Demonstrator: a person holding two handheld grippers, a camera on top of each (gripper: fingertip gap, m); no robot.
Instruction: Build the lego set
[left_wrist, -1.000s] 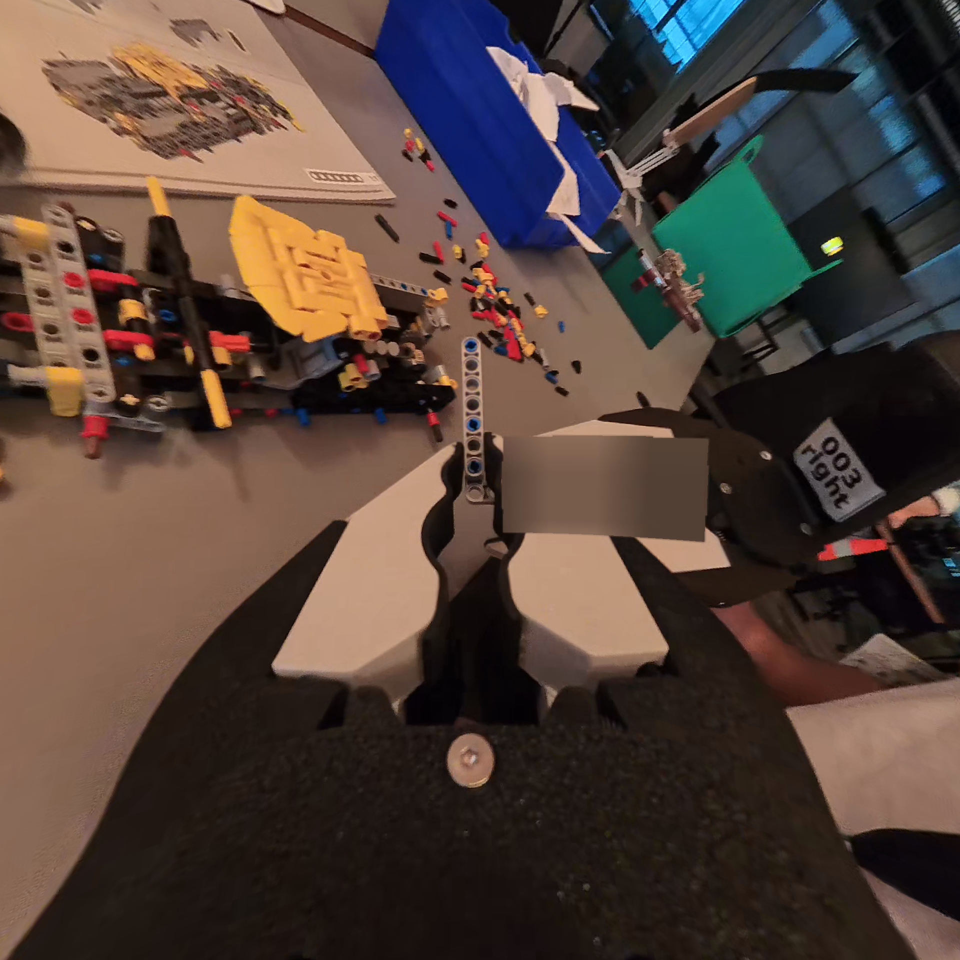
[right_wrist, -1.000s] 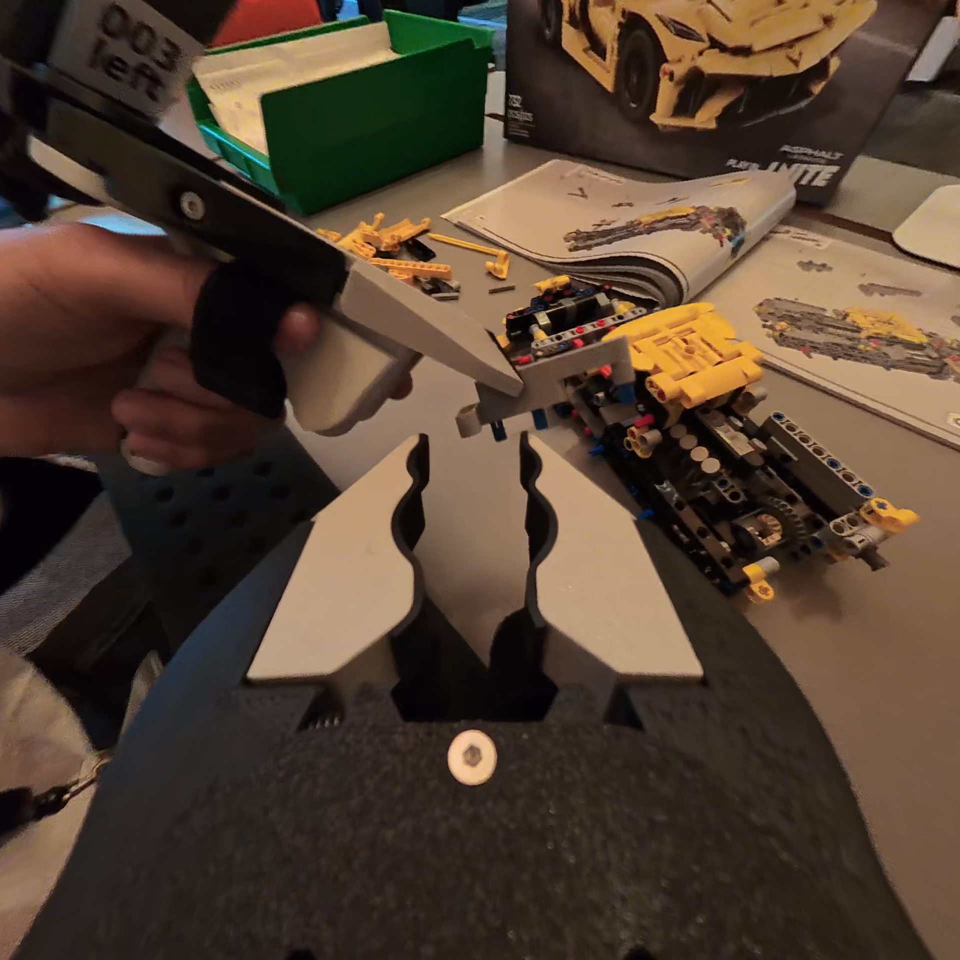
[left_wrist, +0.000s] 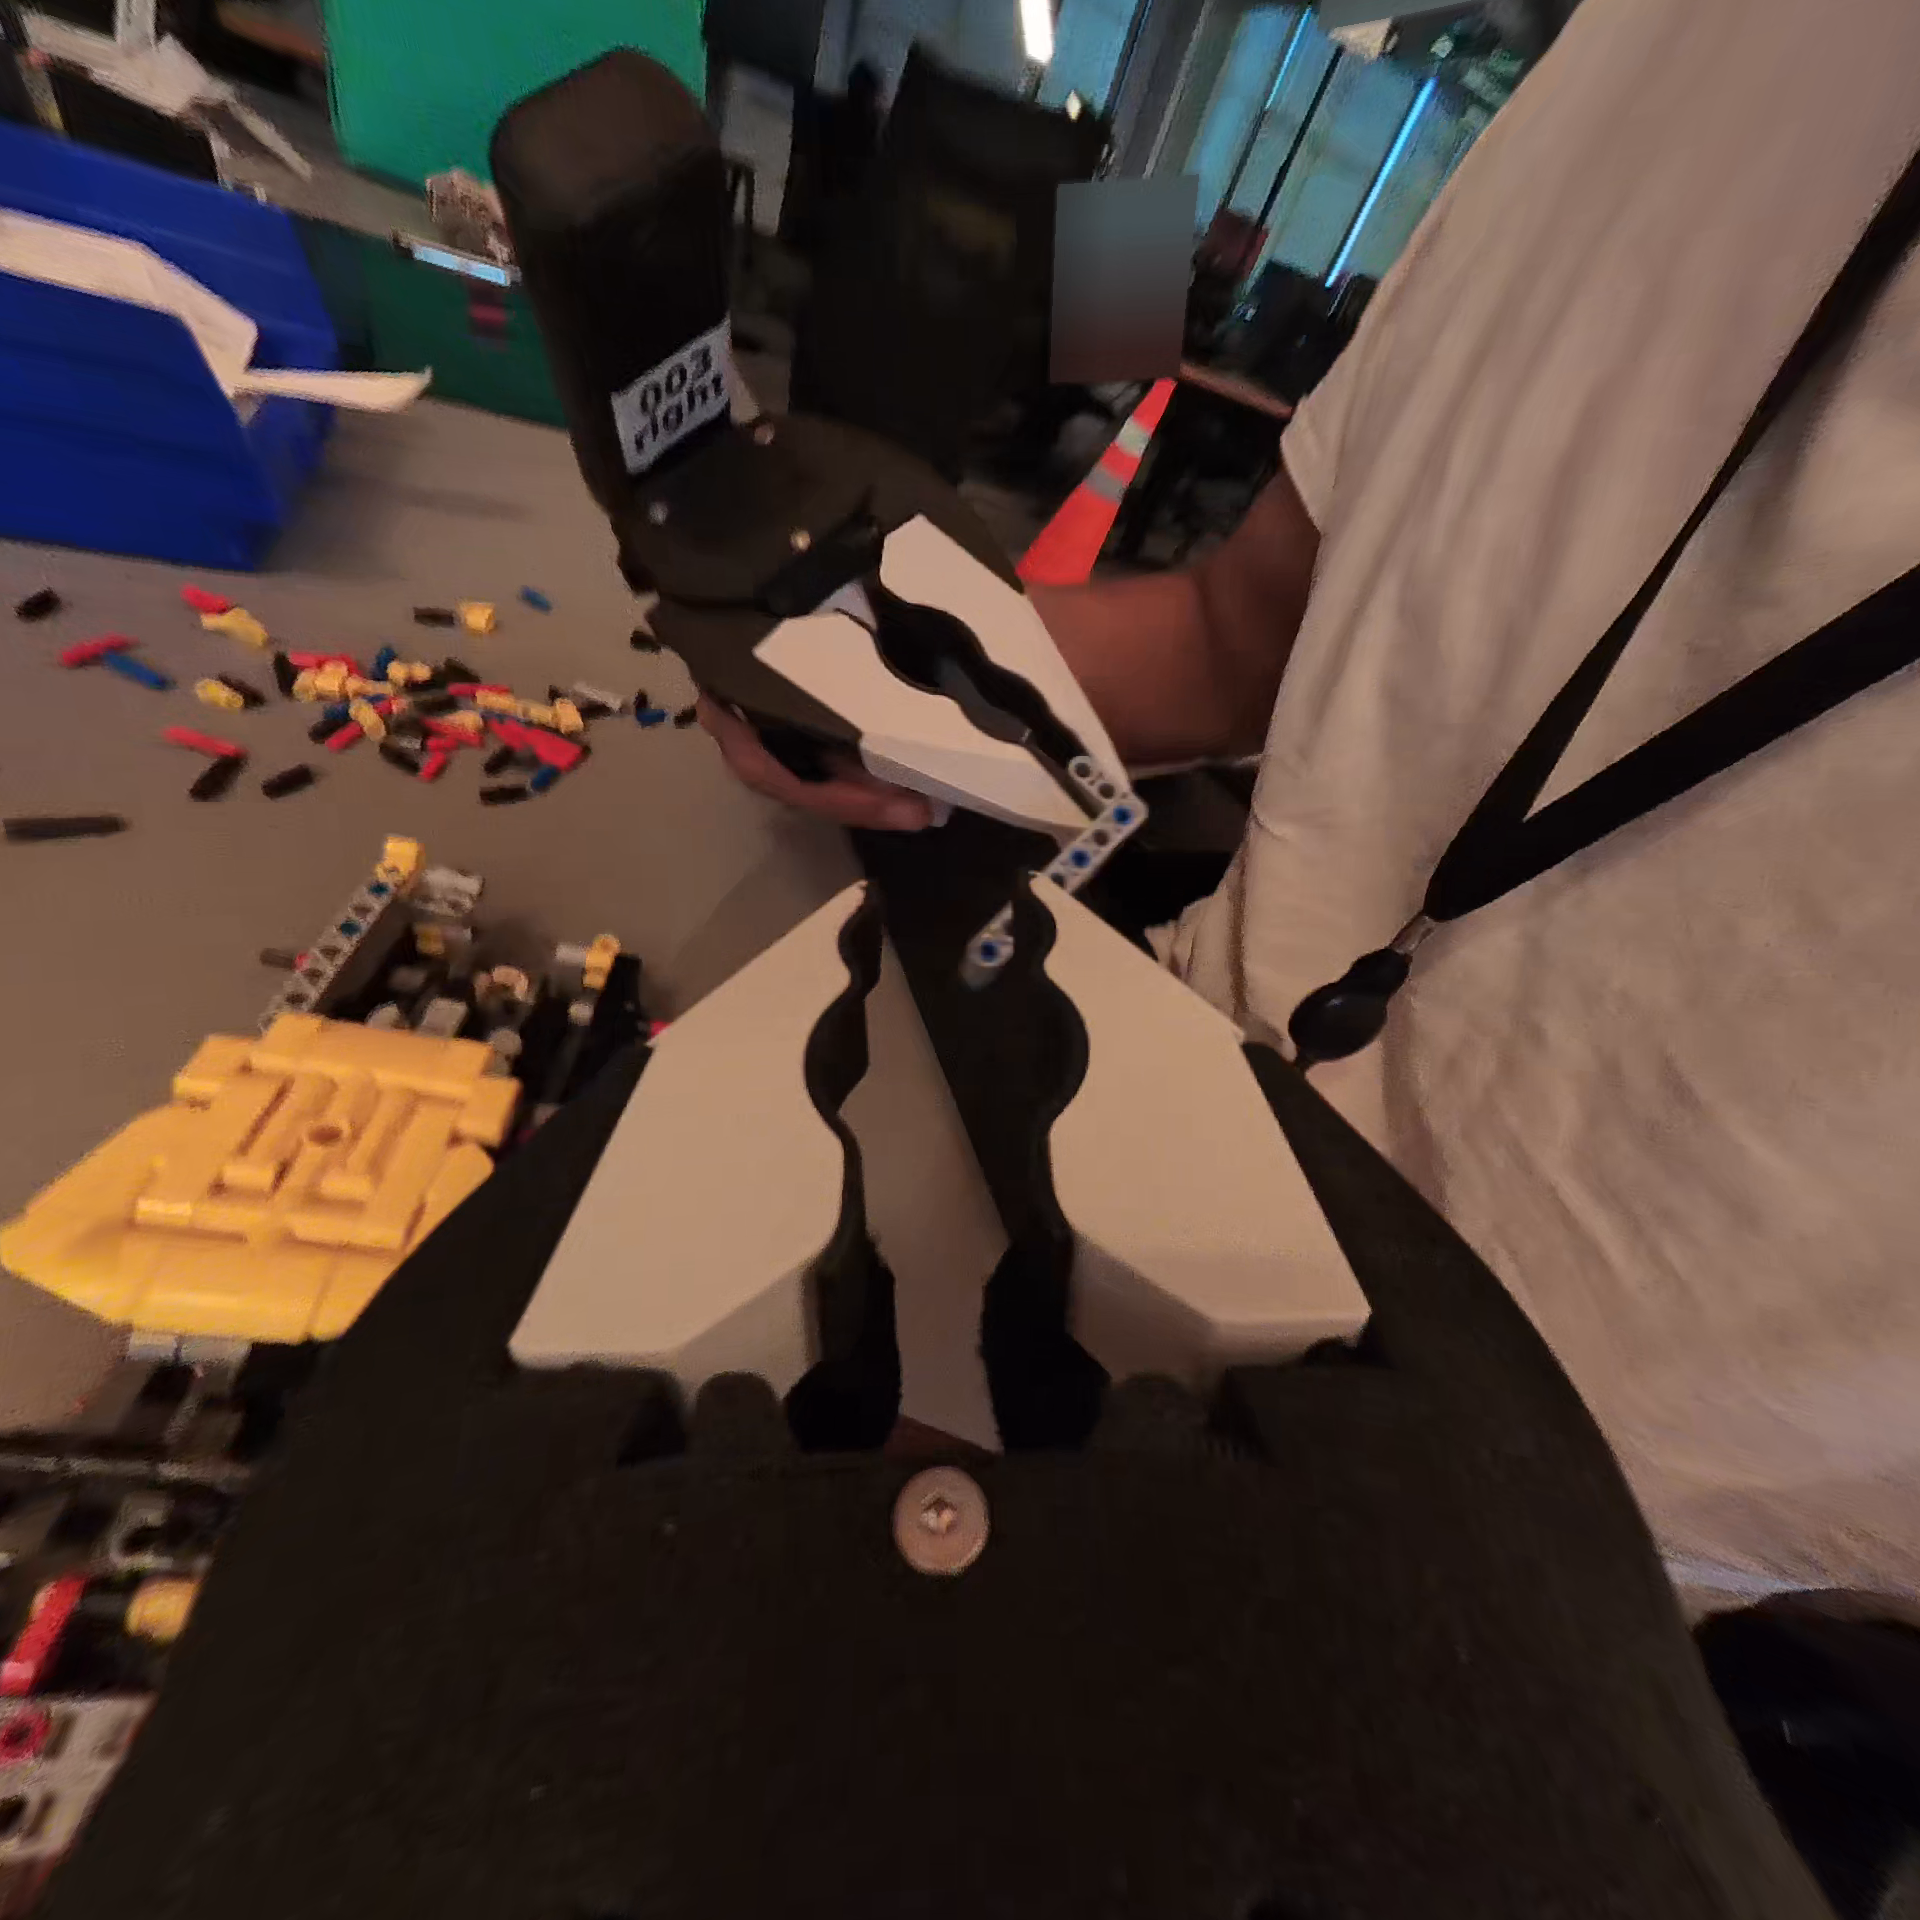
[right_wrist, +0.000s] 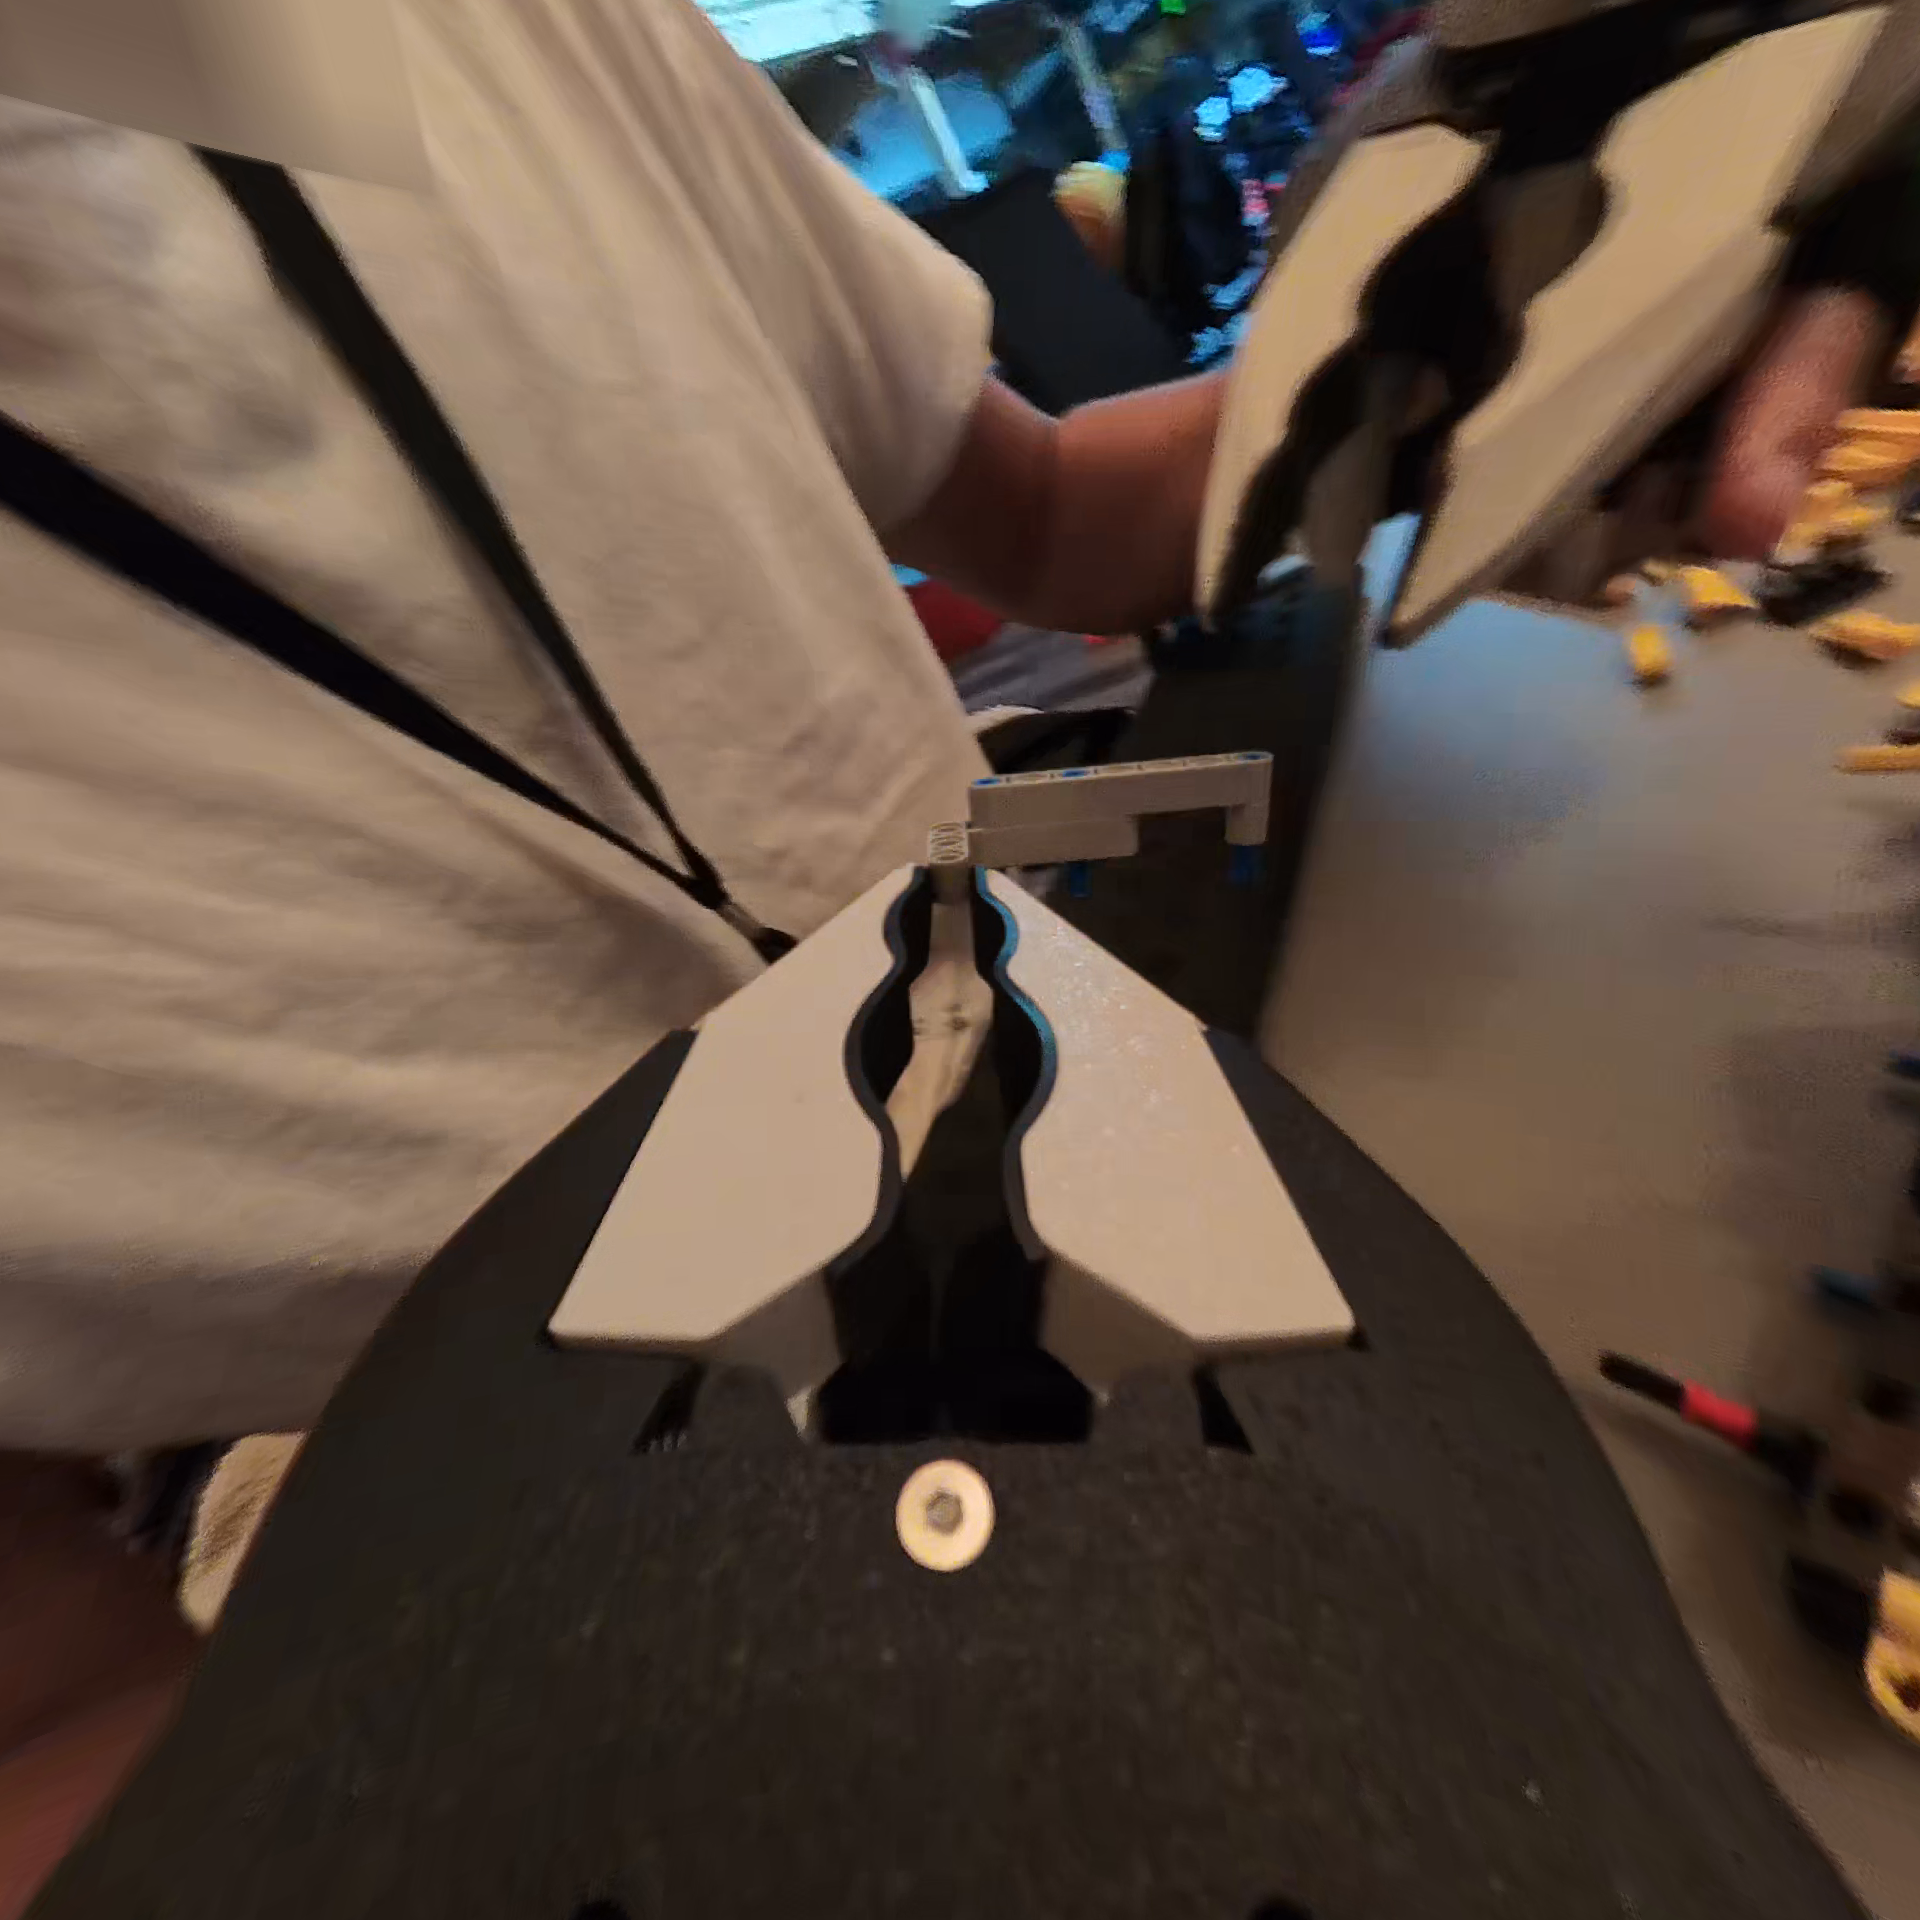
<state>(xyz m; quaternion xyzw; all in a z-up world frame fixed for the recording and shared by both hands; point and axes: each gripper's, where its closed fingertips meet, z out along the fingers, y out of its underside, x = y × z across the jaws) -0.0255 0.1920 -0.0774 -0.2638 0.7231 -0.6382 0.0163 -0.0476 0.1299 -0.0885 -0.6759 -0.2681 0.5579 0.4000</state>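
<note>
Grey tabletop (left_wrist: 582, 862) strewn with loose pins; the handover happens off its edge, in front of the person's shirt.
Right gripper (right_wrist: 951, 883) pinches the grey beam assembly (right_wrist: 1122, 805), long axis crosswise, reaching toward the left gripper (left_wrist: 951, 914), spread and empty just beside it.

A blue bin (left_wrist: 114, 353) stood at the far left of the grey tabletop (left_wrist: 436, 499), with white paper (left_wrist: 156, 301) spilling over its rim. Behind it rose a green bin (left_wrist: 488, 83), its lower part darker. An orange traffic cone (left_wrist: 1101, 478) with a pale band stood on the floor beyond the tabletop's edge. A person in a cream shirt (left_wrist: 1558, 644) filled the right side of the left wrist view, black straps (right_wrist: 395, 416) crossing the chest and meeting near a dark toggle (left_wrist: 1351, 1003). The background was dim and blurred.
</note>
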